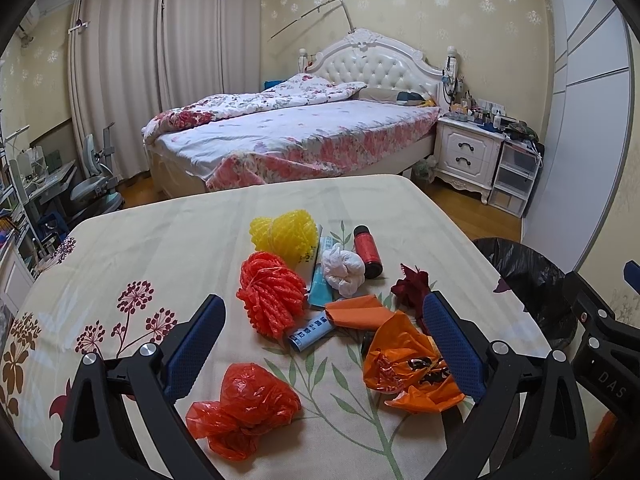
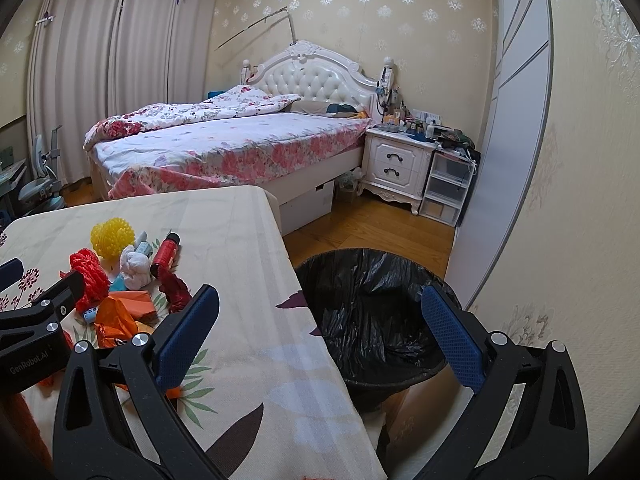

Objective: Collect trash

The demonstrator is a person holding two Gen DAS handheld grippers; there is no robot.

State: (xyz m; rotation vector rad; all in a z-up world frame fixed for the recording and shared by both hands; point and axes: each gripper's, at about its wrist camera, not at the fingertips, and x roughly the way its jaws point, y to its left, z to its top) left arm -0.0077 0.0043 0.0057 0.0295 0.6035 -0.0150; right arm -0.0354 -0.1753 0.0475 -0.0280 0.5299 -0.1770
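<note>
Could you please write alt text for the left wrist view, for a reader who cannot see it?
The open left tongs hover empty over a floral-clothed table strewn with trash: a red plastic bag, an orange plastic bag, red and yellow foam nets, a white tissue wad and a red bottle. A black-lined bin stands at the table's right; a bed lies behind.

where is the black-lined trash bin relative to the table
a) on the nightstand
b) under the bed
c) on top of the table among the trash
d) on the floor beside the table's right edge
d: in the right wrist view the trash bin stands on the wood floor just off the edge of the table, below tabletop level, with the open right gripper hanging above that edge.
</note>
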